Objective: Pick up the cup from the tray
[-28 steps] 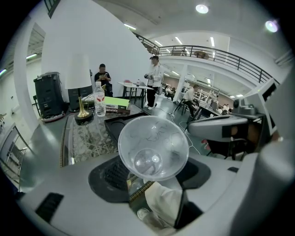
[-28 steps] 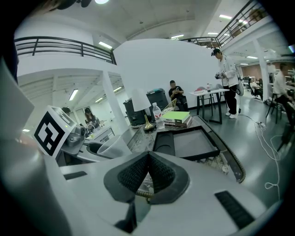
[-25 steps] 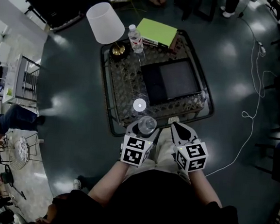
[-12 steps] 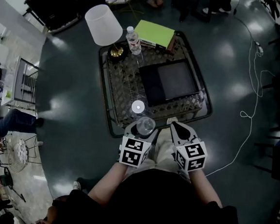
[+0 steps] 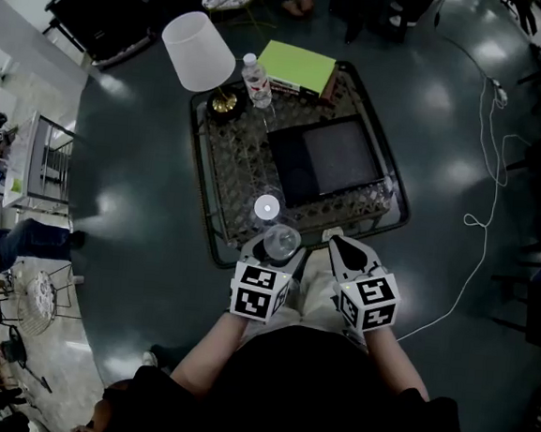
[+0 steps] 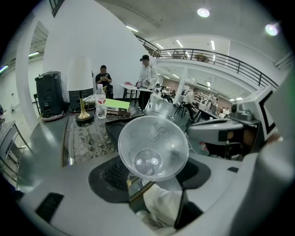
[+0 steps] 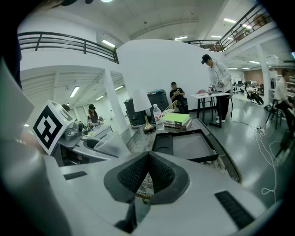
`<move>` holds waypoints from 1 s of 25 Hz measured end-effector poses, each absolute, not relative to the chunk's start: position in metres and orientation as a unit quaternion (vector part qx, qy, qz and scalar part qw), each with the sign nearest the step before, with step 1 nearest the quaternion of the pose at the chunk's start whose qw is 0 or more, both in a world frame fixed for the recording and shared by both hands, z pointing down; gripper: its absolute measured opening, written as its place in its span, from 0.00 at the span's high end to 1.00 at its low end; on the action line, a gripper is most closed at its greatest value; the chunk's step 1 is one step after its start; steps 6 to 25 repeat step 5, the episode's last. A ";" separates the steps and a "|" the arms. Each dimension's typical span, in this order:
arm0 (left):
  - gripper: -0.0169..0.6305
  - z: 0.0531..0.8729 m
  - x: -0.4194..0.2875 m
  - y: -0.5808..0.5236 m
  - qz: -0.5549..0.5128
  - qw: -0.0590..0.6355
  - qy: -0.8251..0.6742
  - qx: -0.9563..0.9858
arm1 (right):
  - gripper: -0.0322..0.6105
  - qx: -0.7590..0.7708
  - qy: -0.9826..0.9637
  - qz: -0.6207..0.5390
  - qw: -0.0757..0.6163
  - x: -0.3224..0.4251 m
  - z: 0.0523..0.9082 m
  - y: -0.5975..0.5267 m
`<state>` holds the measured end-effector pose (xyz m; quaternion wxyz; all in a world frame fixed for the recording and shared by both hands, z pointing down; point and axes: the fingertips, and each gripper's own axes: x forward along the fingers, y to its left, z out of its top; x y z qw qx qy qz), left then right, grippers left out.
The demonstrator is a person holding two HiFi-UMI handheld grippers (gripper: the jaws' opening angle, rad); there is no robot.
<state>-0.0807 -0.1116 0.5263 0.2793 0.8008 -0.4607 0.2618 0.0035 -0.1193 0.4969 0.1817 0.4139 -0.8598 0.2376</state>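
At the table's (image 5: 233, 160) edge, left gripper (image 5: 276, 249) holds the cup (image 6: 153, 146).

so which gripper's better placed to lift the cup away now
Left. The left gripper has the clear cup gripped between its jaws. The right gripper sits beside it with its jaws together, holding nothing.

head view dim | ceiling lamps (image 6: 203, 12) bright | floor (image 5: 111, 208) glare | fisheye edges warped, dark
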 end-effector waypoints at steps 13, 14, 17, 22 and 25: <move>0.53 0.526 -0.081 -0.113 0.264 0.276 -0.461 0.801 | 0.93 0.413 -0.860 0.237 0.183 0.002 0.497 -0.119; 0.53 0.526 -0.081 -0.113 0.264 0.276 -0.461 0.801 | 0.93 0.413 -0.860 0.237 0.183 0.002 0.497 -0.119; 0.53 0.526 -0.081 -0.113 0.264 0.276 -0.461 0.801 | 0.93 0.413 -0.860 0.237 0.183 0.002 0.497 -0.119; 0.53 0.526 -0.081 -0.113 0.264 0.276 -0.461 0.801 | 0.93 0.413 -0.860 0.237 0.183 0.002 0.497 -0.119; 0.53 0.526 -0.081 -0.113 0.264 0.276 -0.461 0.801 | 0.93 0.413 -0.860 0.237 0.183 0.002 0.497 -0.119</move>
